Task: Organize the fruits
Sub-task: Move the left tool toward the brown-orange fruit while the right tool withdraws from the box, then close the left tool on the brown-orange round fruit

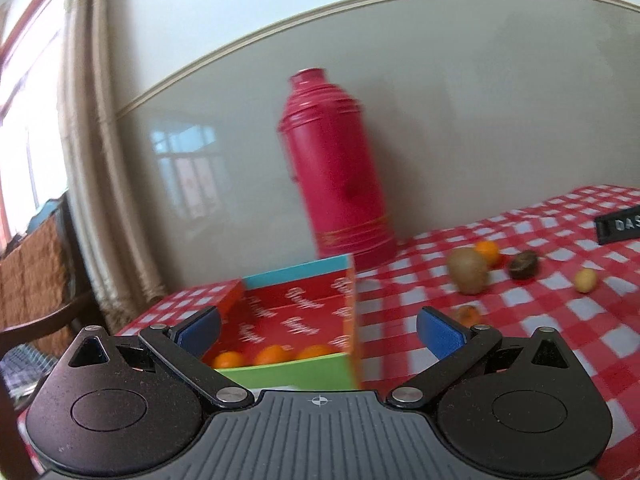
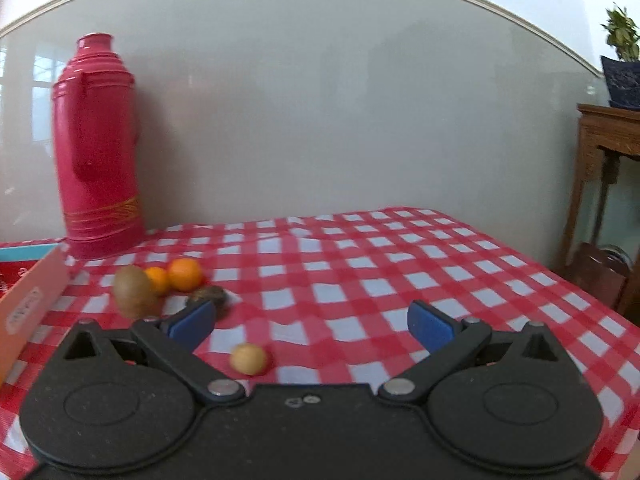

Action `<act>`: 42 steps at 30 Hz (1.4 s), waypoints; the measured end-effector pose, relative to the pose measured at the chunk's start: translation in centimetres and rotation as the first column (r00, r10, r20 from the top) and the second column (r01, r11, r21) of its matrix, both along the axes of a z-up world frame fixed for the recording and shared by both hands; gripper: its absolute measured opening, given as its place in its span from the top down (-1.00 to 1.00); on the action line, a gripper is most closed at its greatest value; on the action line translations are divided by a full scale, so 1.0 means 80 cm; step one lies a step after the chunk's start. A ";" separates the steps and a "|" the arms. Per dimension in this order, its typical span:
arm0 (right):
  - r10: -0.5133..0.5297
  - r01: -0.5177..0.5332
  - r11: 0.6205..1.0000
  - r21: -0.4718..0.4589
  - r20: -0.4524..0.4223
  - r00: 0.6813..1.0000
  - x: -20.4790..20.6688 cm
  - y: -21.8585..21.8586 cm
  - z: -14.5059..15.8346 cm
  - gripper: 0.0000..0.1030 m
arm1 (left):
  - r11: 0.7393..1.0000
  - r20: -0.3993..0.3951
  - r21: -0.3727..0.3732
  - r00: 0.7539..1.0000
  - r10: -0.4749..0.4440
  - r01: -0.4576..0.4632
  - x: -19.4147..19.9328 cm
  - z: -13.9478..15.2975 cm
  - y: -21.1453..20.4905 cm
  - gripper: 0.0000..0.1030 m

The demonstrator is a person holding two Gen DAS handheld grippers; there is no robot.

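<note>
So the checkered tabletop (image 2: 400,264) has a tall red thermos (image 2: 96,148) at the back by the wall, and a colorful box (image 1: 296,320) holding three oranges (image 1: 274,355). A kiwi (image 2: 132,292), two more oranges (image 2: 185,274), a dark fruit (image 2: 210,296) and a small yellow one (image 2: 248,358) sit loose near the thermos. Both the left gripper (image 1: 318,330) and right gripper (image 2: 310,326) have their fingers spread wide, holding nothing.

Black label (image 1: 620,226) at 3 o'clock cut off by the left wrist frame edge (only "DAS" legible) | box (image 2: 28,308) at 9 o'clock cropped in the right wrist view, lettering smeared | dark fruit (image 2: 210,296) partly hidden behind a blue finger (image 2: 192,322) | small orange piece (image 1: 468,314) too blurred to identify
</note>
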State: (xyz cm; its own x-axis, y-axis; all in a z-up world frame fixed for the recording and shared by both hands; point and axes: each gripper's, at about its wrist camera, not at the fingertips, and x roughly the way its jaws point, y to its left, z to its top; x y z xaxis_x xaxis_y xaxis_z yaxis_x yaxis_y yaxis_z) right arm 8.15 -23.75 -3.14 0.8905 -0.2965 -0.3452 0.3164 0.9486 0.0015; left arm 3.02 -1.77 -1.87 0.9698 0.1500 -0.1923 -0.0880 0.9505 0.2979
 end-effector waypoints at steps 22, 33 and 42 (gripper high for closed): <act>-0.012 0.012 0.999 -0.038 -0.008 1.000 -0.015 -0.023 -0.003 -0.89 | 0.970 -0.145 -0.199 0.975 -0.169 0.139 0.070 -0.021 -0.053 -0.99; -0.013 0.013 1.000 -0.021 0.001 1.000 -0.017 -0.025 -0.003 -0.89 | 0.961 -0.225 -0.237 0.955 -0.194 0.139 0.108 -0.026 -0.060 -0.52; 0.006 -0.006 1.000 -0.021 0.005 1.000 -0.015 -0.020 -0.003 -0.89 | 0.953 -0.305 -0.278 0.930 -0.203 0.117 0.130 -0.034 -0.056 -0.32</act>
State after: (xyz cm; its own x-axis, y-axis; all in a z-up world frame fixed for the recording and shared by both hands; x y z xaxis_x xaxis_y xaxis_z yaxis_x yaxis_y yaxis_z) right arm 6.97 -25.36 -3.39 0.8940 -0.2984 -0.3342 0.3109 0.9503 -0.0166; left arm 13.40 -6.26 -4.57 0.8532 -0.0972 -0.5125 0.1331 0.9905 0.0338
